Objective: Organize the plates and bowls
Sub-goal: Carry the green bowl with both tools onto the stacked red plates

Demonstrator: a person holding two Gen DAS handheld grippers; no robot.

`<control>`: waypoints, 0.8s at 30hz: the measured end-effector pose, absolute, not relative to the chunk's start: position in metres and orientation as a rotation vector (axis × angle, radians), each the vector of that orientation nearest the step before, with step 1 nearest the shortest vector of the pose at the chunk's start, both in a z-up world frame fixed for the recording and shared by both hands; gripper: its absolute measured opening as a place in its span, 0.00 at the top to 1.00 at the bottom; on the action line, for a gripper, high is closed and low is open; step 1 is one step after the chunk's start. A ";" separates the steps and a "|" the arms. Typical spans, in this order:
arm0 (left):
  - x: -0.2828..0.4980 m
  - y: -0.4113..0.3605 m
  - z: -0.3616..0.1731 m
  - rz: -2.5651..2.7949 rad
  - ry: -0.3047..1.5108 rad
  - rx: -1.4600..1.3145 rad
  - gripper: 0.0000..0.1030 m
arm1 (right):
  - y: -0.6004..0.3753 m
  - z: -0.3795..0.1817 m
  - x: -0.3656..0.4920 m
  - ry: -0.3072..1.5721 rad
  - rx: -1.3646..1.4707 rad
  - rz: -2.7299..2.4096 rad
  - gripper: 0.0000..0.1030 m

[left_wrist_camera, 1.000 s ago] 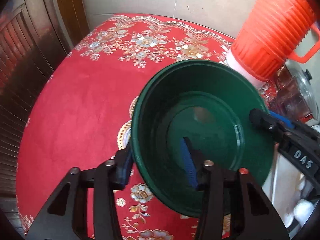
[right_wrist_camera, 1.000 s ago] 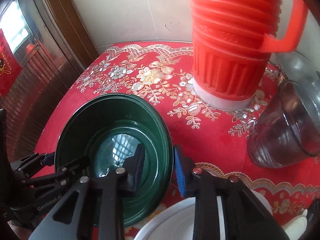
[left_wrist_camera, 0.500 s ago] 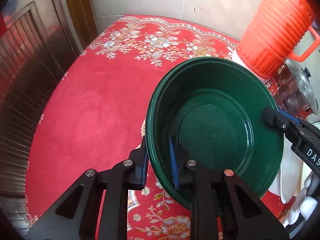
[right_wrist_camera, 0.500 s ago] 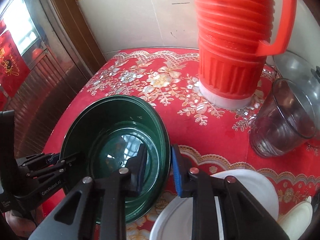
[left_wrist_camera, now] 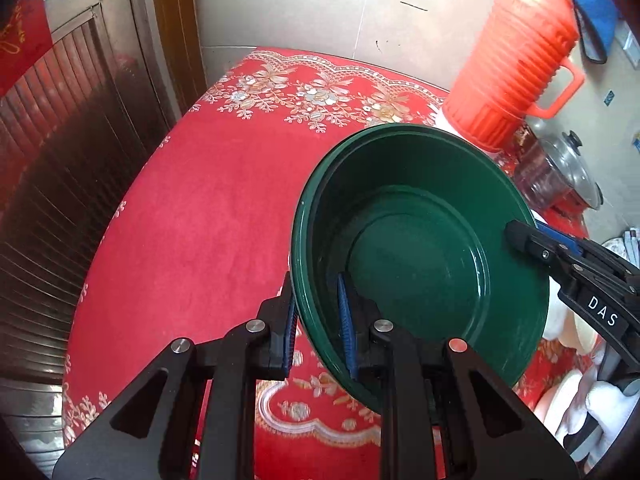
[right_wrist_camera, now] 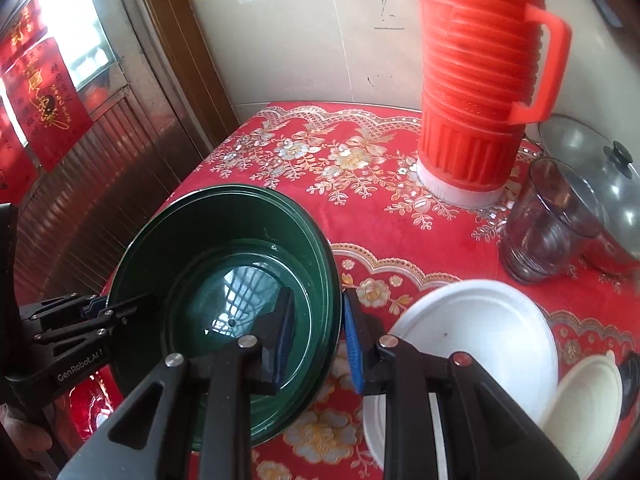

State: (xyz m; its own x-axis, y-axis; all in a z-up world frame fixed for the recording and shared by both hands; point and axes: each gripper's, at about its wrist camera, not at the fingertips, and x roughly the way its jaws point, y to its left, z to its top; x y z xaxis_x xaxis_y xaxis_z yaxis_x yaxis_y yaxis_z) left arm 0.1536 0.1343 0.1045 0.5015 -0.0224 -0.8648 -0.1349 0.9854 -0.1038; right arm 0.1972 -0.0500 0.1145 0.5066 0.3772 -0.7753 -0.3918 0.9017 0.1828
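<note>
left wrist view, left gripper (left_wrist_camera: 318, 318) pinching green bowl (left_wrist_camera: 420, 256) rim, right gripper (right_wrist_camera: 316, 336) clamping opposite rim, red tablecloth (left_wrist_camera: 192, 220) below

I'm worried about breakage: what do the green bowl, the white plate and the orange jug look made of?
Green bowl: glossy, mirrors the window; enamel or hard plastic, can't tell which. White plate: smooth, faint sheen; ceramic or melamine. Orange jug: ribbed moulded plastic, matte.
</note>
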 end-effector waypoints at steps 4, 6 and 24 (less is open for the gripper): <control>0.125 0.132 0.116 0.045 1.028 -0.170 0.82 | -0.053 0.125 0.174 0.919 -0.015 0.472 0.77; 0.112 0.131 0.119 0.035 1.025 -0.169 0.82 | -0.051 0.130 0.161 0.908 -0.030 0.469 0.77; 0.002 0.153 0.137 0.019 0.961 -0.198 0.81 | -0.027 0.145 0.073 0.857 -0.069 0.539 0.77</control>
